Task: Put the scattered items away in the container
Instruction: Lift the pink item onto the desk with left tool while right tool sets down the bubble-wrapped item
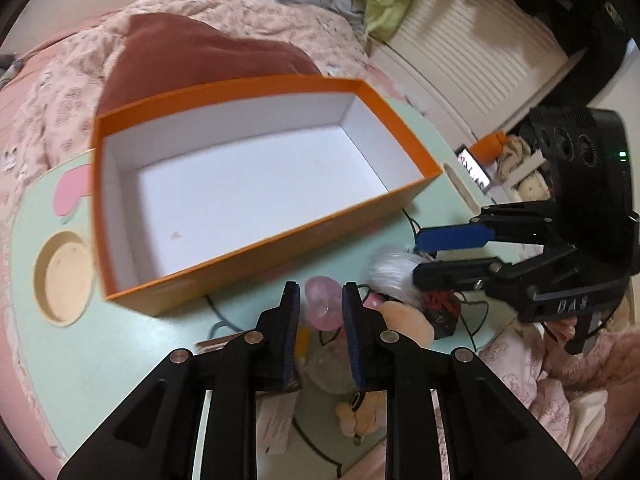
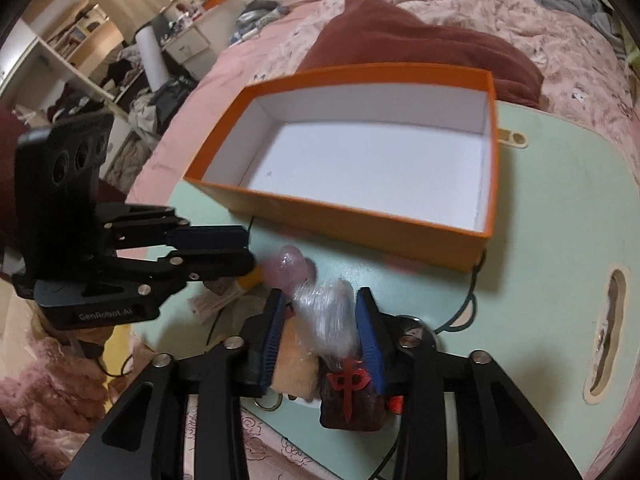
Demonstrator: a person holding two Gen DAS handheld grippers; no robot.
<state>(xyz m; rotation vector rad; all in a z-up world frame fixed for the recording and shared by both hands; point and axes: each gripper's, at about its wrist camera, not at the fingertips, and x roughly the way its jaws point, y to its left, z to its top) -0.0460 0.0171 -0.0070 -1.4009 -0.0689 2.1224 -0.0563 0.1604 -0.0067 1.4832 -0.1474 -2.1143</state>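
An empty orange box [image 1: 400,128] [image 2: 360,224] with a white inside stands on the mint green table [image 1: 120,360] [image 2: 560,200]. My left gripper [image 1: 320,304] [image 2: 250,250] has its fingers either side of a pink translucent object [image 1: 320,296] [image 2: 292,266], just in front of the box; contact is unclear. My right gripper [image 2: 320,312] [image 1: 416,254] straddles a crinkly clear plastic wrapped item [image 2: 334,316] [image 1: 390,270]. A peach plush [image 2: 294,372] [image 1: 408,320] and a dark item with a red symbol [image 2: 348,396] [image 1: 442,310] lie below it.
A black cable [image 2: 460,316] runs across the table. A yellow-capped tube [image 2: 224,296] and a small plush keychain [image 1: 358,412] lie near the front. The table has a round cup recess [image 1: 64,276] and a slot [image 2: 608,328]. A pink bed [image 1: 240,20] is behind.
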